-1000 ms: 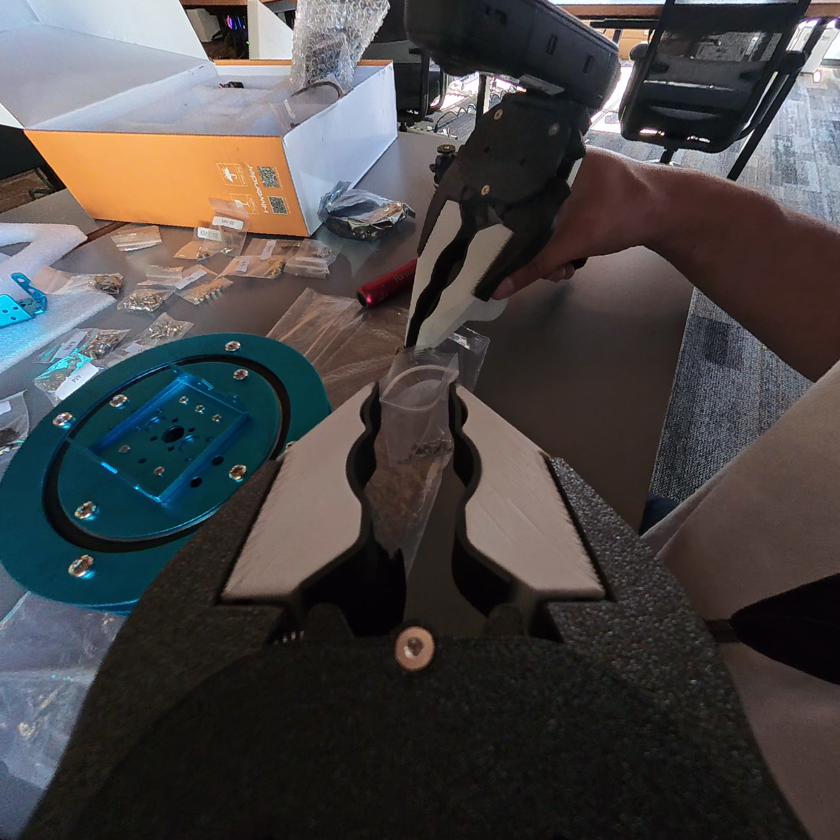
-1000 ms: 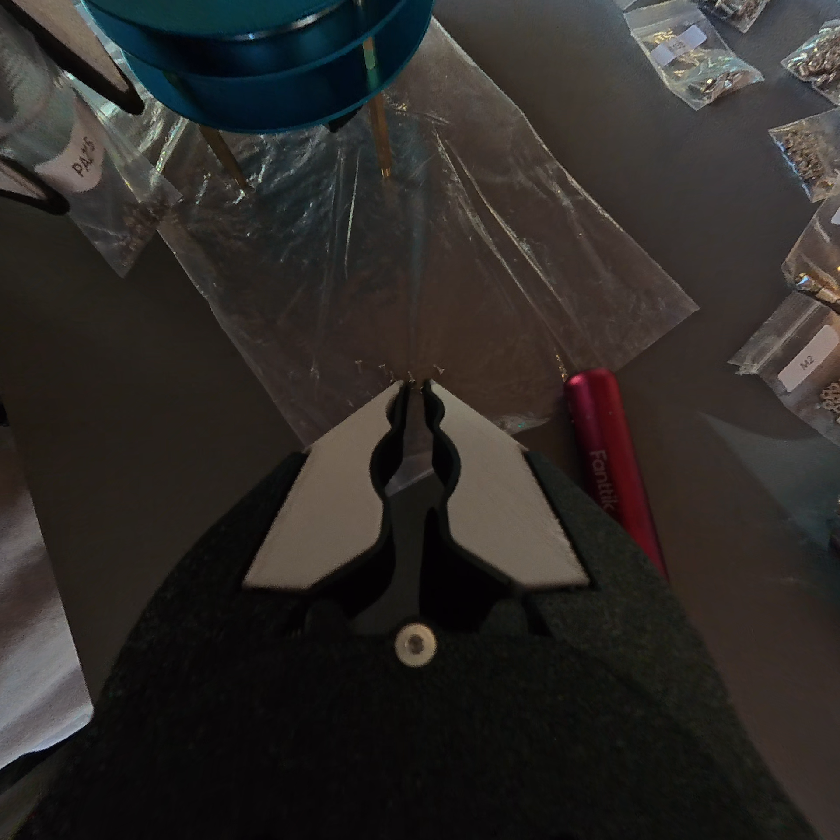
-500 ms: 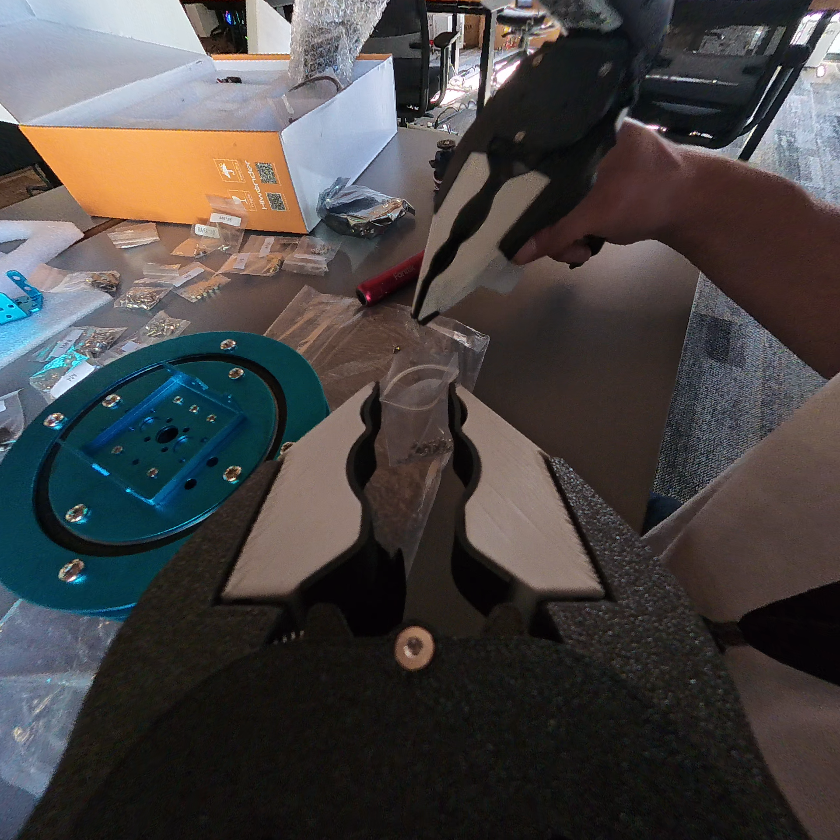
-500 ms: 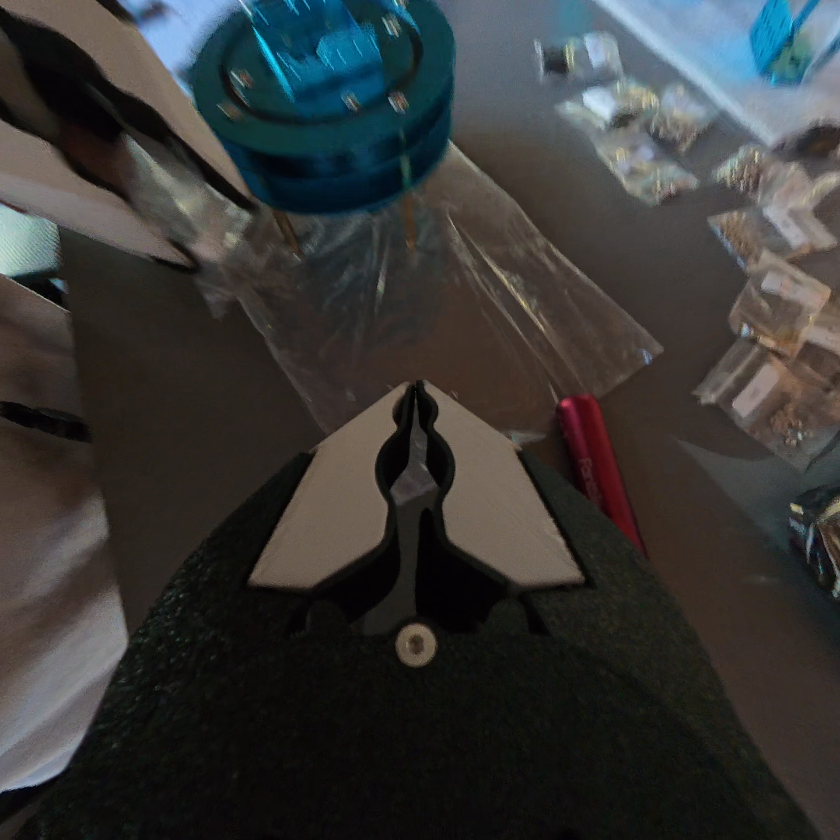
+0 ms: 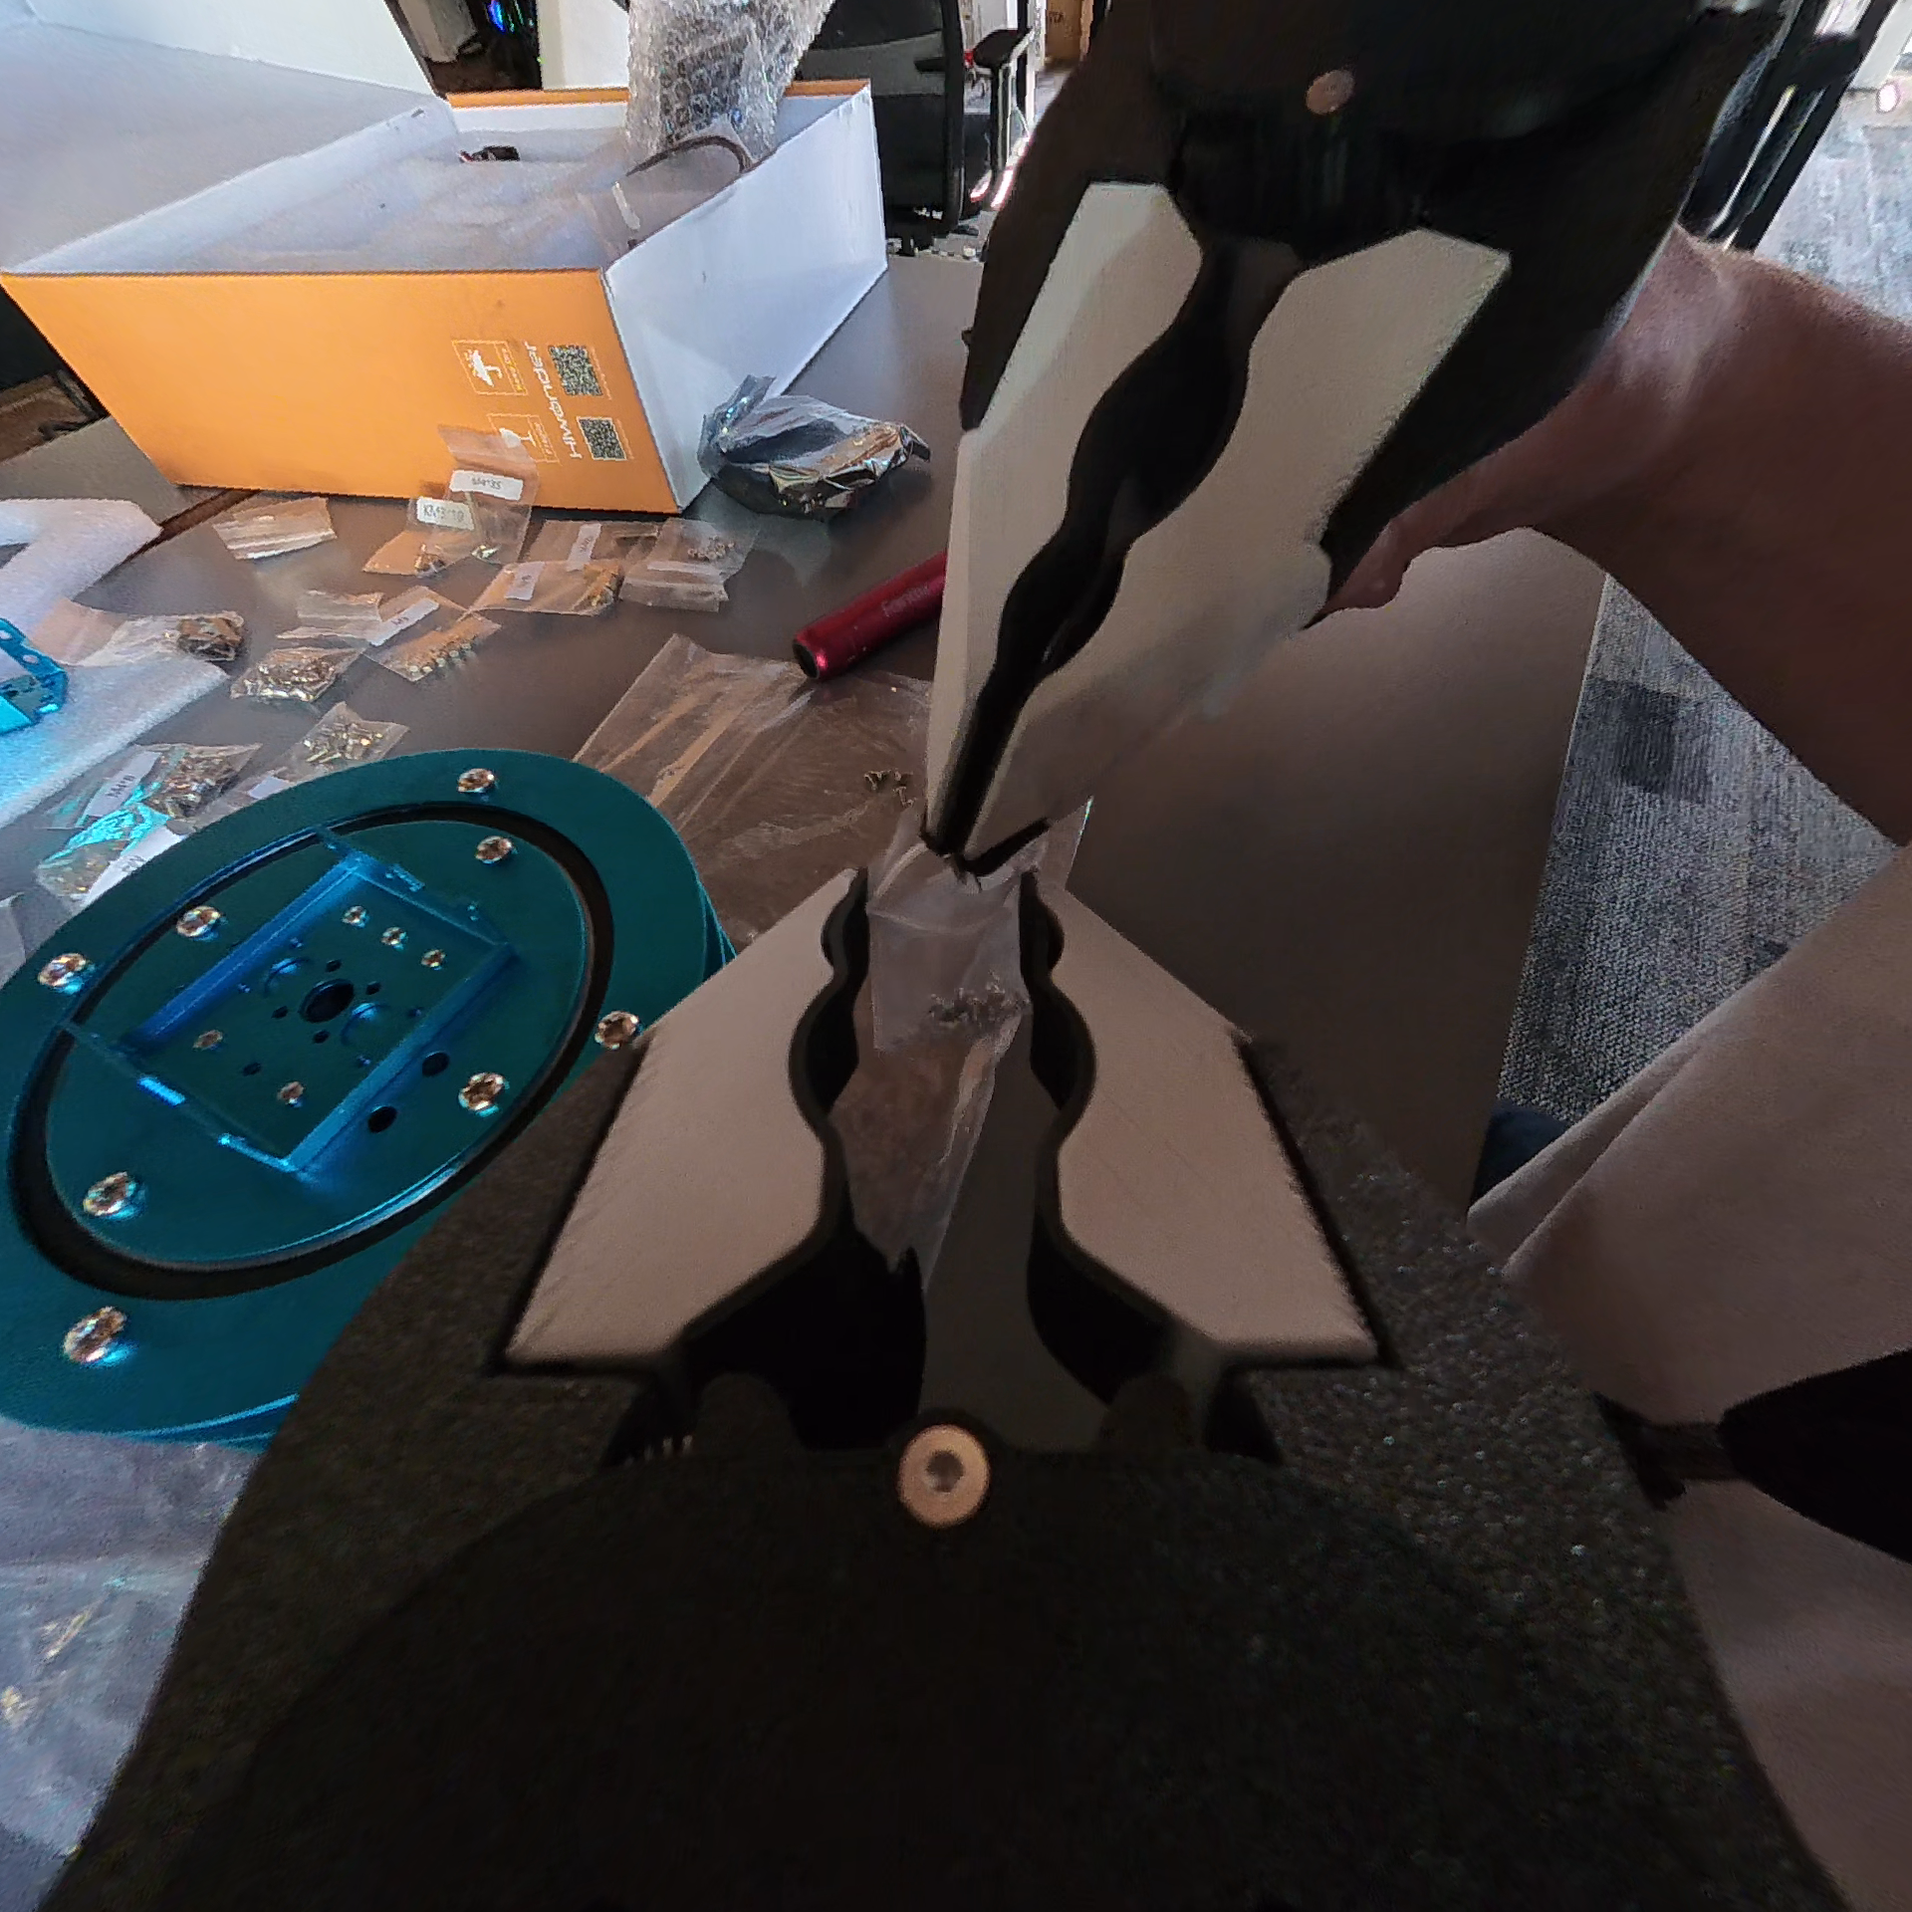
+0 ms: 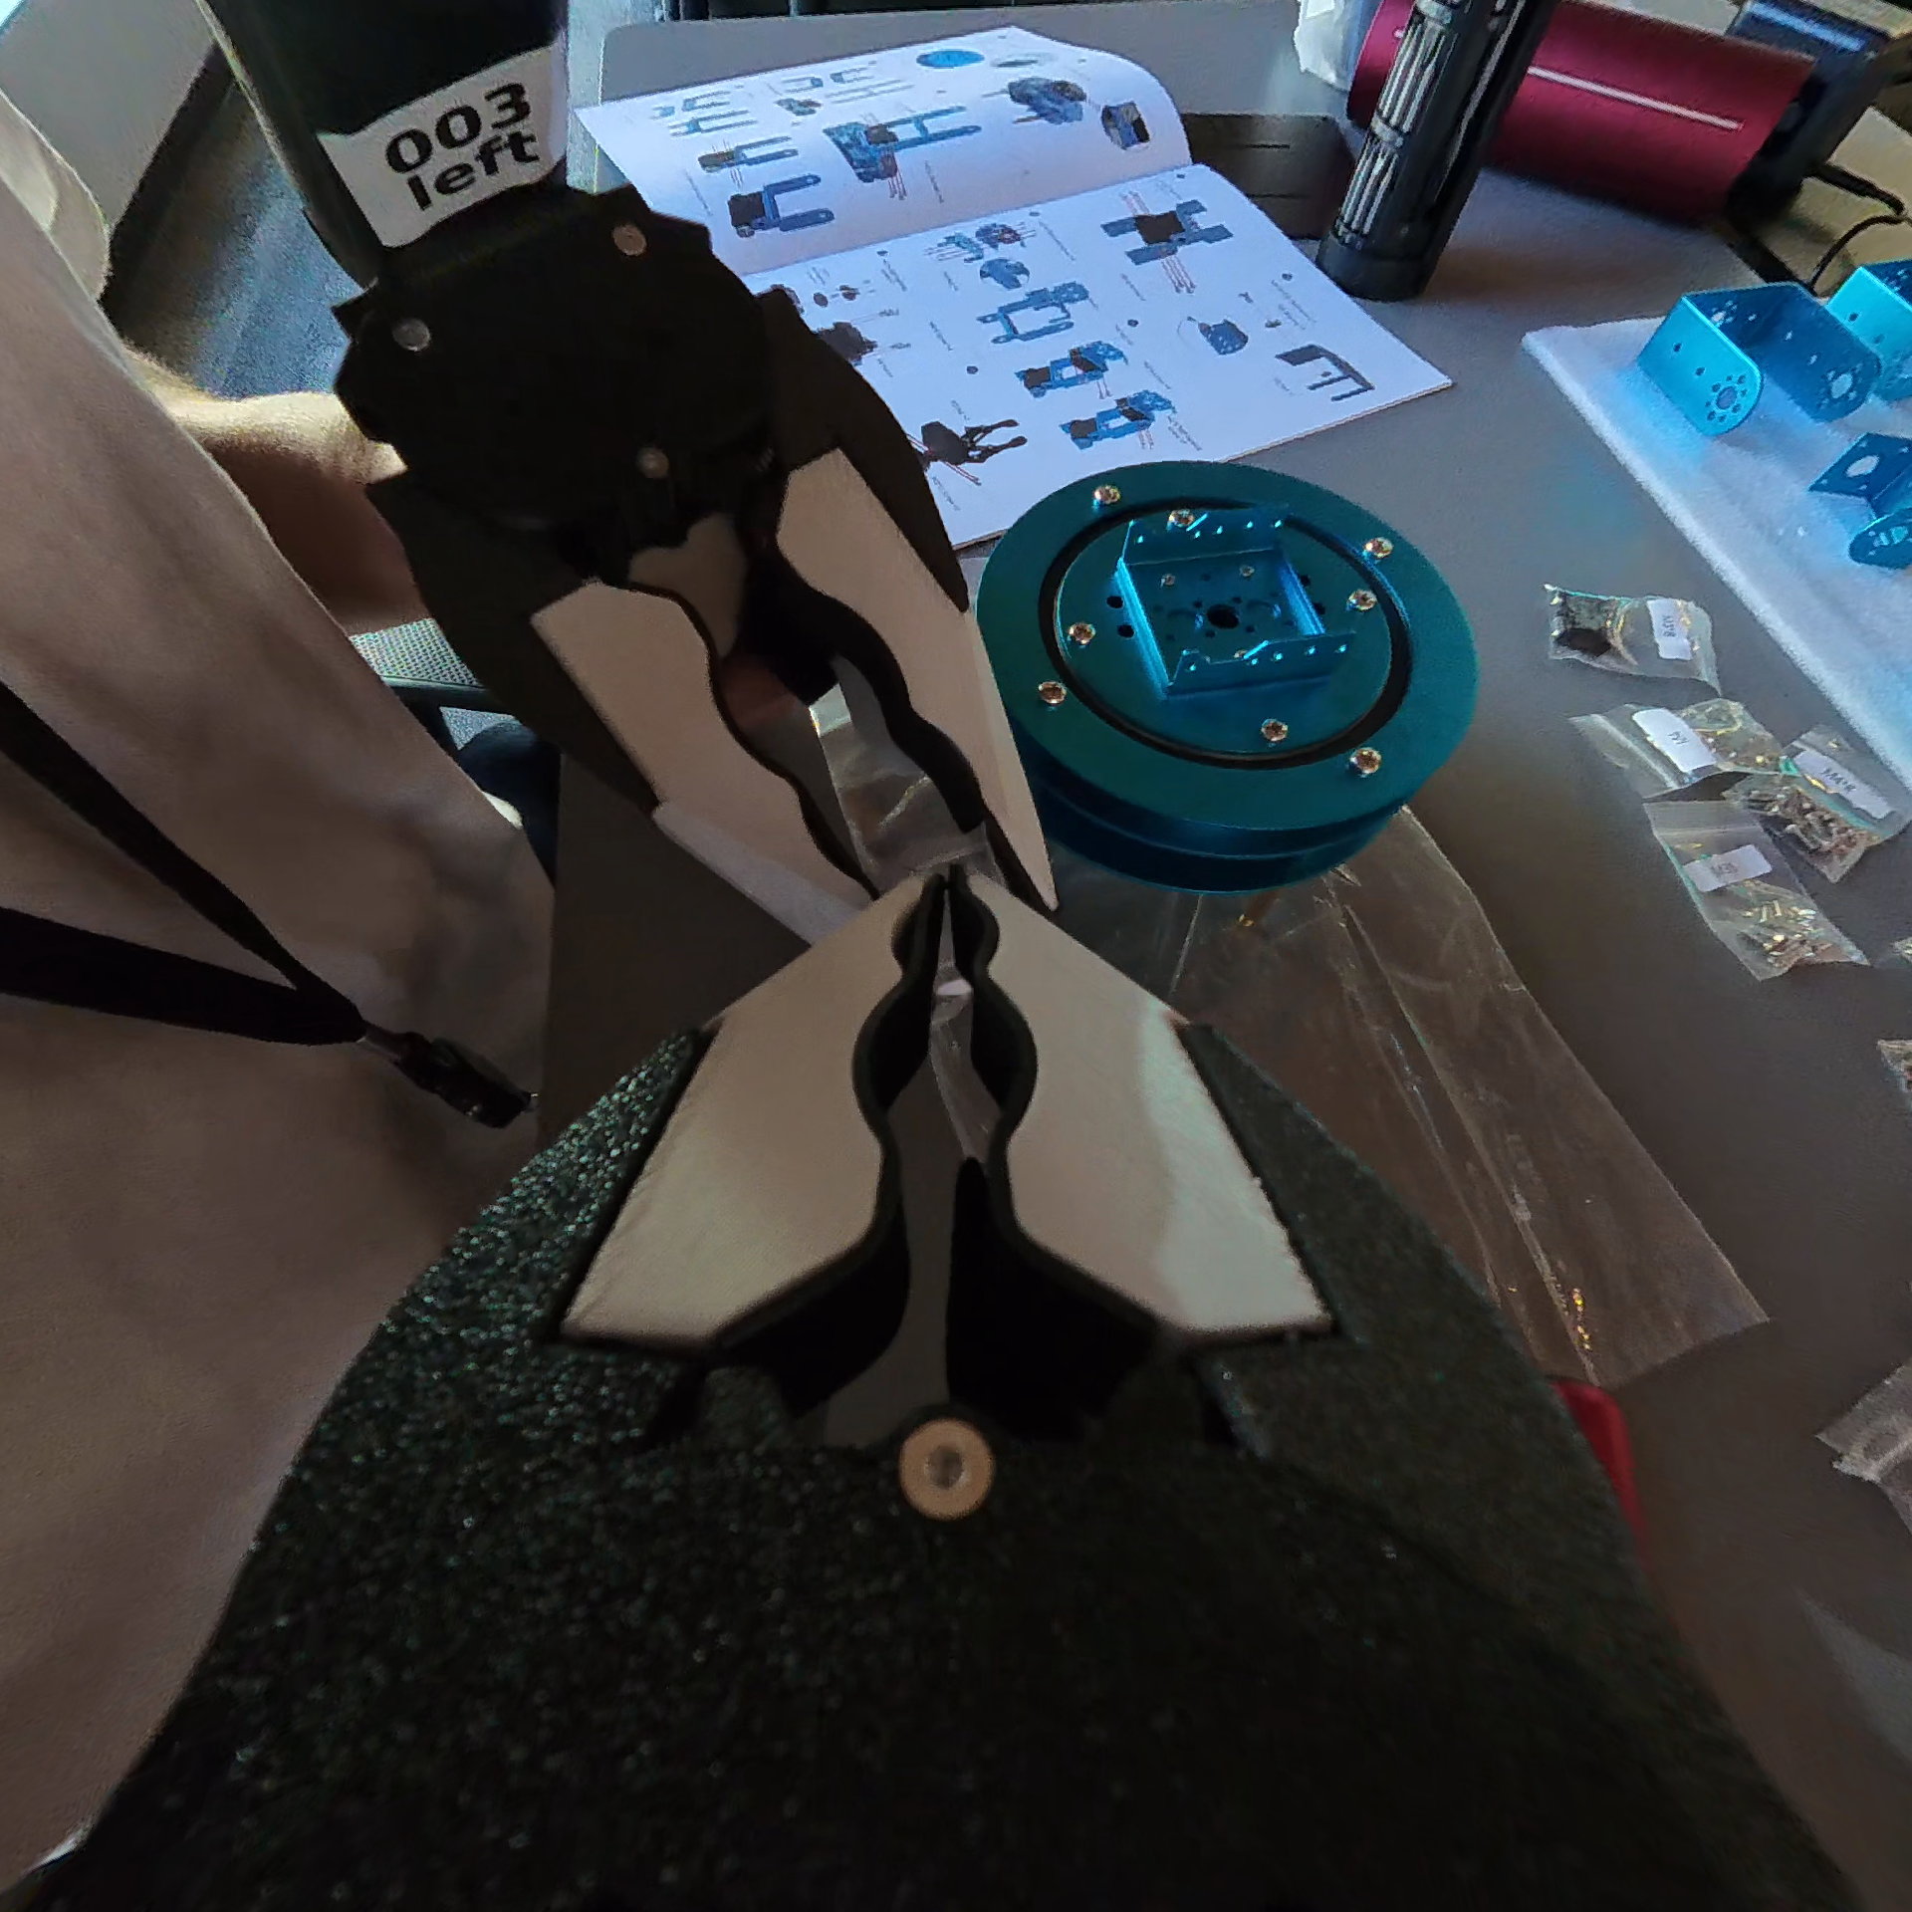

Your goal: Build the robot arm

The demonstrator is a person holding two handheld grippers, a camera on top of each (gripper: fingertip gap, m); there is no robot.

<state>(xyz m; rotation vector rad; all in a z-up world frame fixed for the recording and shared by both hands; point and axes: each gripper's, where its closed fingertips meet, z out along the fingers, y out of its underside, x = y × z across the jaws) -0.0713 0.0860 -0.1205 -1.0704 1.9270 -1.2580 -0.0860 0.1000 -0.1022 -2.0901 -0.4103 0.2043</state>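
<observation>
Fingers [image 5: 1159, 1045] of the left gripper [image 5: 944, 900] are clamped on a small clear plastic bag [image 5: 936, 1024] with tiny screws gathered inside; the bag stands upright between the white pads, its mouth poking out past the tips. From above, the right gripper [image 5: 957, 843] comes down steeply, its fingers [image 5: 1128, 662] pressed almost together and pinching the top edge of the same bag. In the right wrist view those fingers [image 6: 1117, 1159] are nearly closed, with a thin strip of clear plastic showing in the slit between them, and the left gripper [image 6: 952, 879] meets them tip to tip.

Below and beyond the two grippers a large flat sheet of clear plastic [image 6: 1428, 1097] lies on the grey surface [image 5: 1293, 879], with a few loose screws [image 5: 890, 781] on it. A teal round metal base [image 5: 300, 1097] with a blue bracket at its centre stands just left of the left gripper. A red cylinder [image 5: 874, 616] lies behind the sheet. Many small bags of hardware [image 5: 445, 621] are scattered near an open orange and white box [image 5: 414, 352]. An open instruction booklet [image 6: 1035, 259] and blue metal brackets [image 6: 1759, 352] on white foam lie farther off in the right wrist view.
</observation>
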